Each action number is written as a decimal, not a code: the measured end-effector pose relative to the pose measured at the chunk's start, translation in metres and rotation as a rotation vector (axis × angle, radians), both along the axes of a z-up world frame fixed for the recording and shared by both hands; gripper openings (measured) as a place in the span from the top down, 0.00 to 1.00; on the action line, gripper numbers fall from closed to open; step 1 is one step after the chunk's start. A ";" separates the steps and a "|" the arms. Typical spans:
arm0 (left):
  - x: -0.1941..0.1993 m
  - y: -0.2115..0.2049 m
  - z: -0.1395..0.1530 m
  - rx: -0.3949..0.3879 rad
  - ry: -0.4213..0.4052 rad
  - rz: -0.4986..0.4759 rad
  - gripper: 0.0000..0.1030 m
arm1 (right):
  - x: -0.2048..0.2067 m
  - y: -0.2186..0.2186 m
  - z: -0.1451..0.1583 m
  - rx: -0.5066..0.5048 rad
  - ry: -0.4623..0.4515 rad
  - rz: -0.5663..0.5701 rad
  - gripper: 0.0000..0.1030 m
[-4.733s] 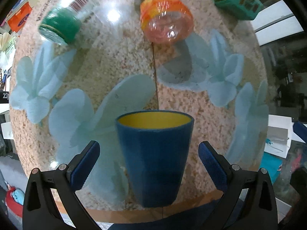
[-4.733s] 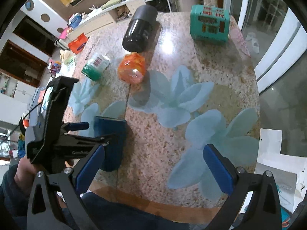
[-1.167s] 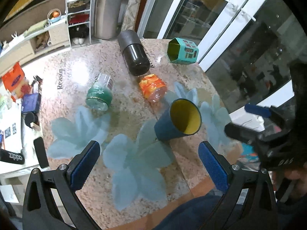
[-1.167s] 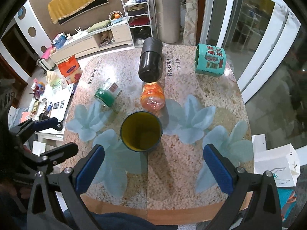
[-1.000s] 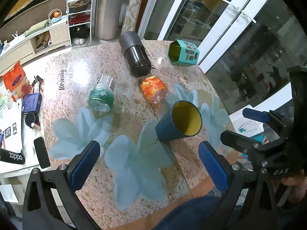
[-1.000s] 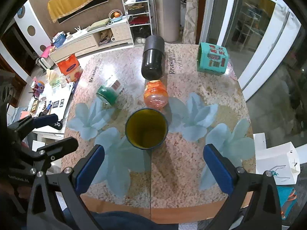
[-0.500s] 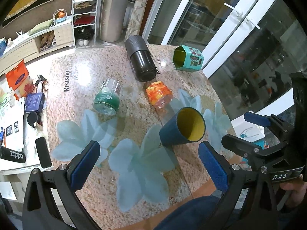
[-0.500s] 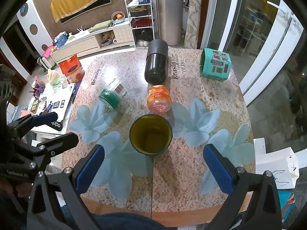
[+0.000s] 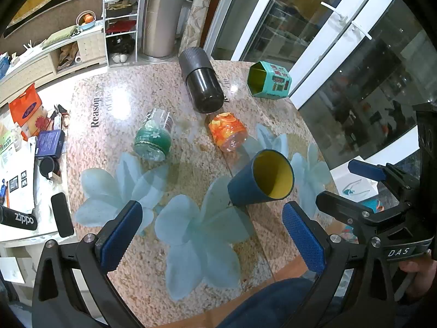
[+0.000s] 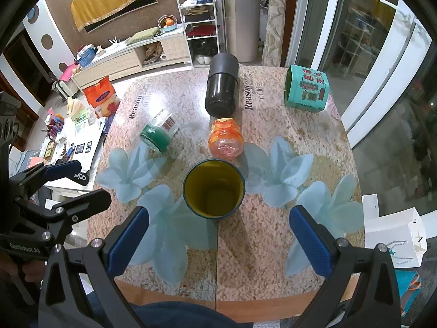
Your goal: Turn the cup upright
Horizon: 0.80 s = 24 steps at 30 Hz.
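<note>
The blue cup (image 10: 214, 191) with a yellow inside stands upright, mouth up, on the speckled table (image 10: 314, 142) near its front middle; it also shows in the left wrist view (image 9: 262, 181). My left gripper (image 9: 211, 232) is open and empty, held high above the table, left of the cup. My right gripper (image 10: 218, 242) is open and empty, held high over the table's front edge, with the cup below and ahead of it. Each gripper shows in the other's view, the right one (image 9: 363, 188) and the left one (image 10: 71, 183).
On their sides behind the cup lie an orange jar (image 10: 225, 138), a green-lidded glass jar (image 10: 159, 131) and a black cylinder (image 10: 221, 91). A teal box (image 10: 306, 88) stands at the far right. A side table with clutter (image 9: 24, 147) stands to the left.
Both grippers have drawn back and up from the cup, so more of the table and room shows. The cup stands where it was, free of both.
</note>
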<state>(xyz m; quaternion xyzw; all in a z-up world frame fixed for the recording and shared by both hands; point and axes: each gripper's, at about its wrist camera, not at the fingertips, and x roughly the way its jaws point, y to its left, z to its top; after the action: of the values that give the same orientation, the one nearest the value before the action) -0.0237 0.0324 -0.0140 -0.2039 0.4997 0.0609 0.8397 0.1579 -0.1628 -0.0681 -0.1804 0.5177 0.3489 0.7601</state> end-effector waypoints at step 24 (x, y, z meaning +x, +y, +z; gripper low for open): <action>0.003 -0.001 -0.001 -0.009 0.010 -0.015 0.00 | -0.001 -0.001 -0.002 -0.002 0.006 -0.008 0.00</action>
<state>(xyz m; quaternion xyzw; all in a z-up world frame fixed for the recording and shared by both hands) -0.0208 0.0317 -0.0154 -0.2037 0.5057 0.0536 0.8366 0.1567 -0.1640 -0.0704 -0.1778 0.5211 0.3459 0.7598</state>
